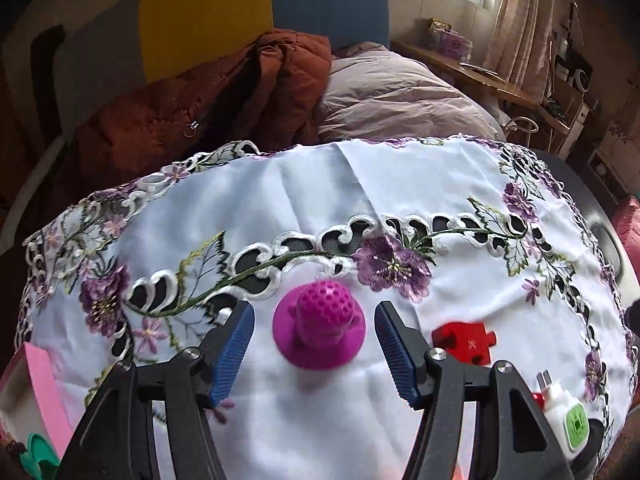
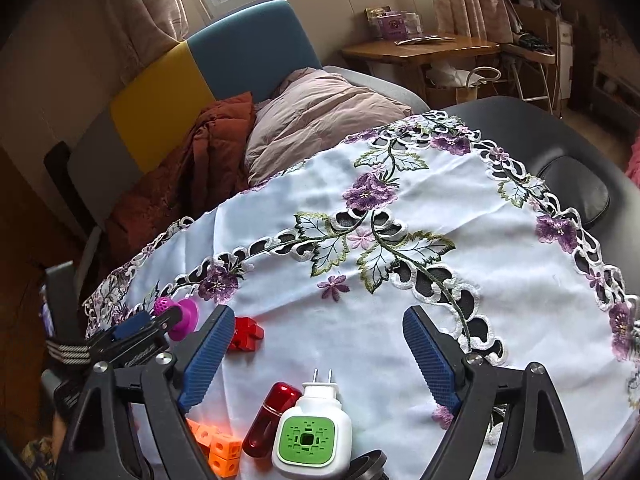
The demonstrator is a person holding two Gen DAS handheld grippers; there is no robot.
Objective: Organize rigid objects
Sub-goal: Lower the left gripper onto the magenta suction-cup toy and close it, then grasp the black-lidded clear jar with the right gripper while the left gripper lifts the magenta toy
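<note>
Table (image 2: pixel 540 128) first, dark-topped and draped in a white embroidered cloth (image 1: pixel 320 184) with purple flowers, and that cloth carries everything that matters. At the left edge in the left wrist view sits a pink box (image 1: pixel 38 384), likely the place these pieces are headed, though that's a guess. Down near the right claw (image 2: pixel 328 354) lies a white plug-in unit with a green face (image 2: pixel 310 430), a red capsule-shaped thing (image 2: pixel 270 420) touching its side, and orange cubes (image 2: pixel 216 446) just beside that; this claw hangs released above them, nothing between its blue pads. Further over, a red puzzle-shaped block (image 1: pixel 466 342) rests flat on the cloth. And here's the action: the left claw (image 1: pixel 316 350) is spread wide with the magenta dimpled knob (image 1: pixel 320 326) squarely between its jaws, pads (image 1: pixel 234 354) clear of it on both sides, so not gripped yet. The knob stands on its broad flared base, bumpy dome up. To do this well, I'd say sink a touch lower so the pads meet the narrow neck or the base rim rather than the rounded dome, which looks liable to slip out; keep centred, close evenly, and mind the red block just beside the right-hand jaw.
</note>
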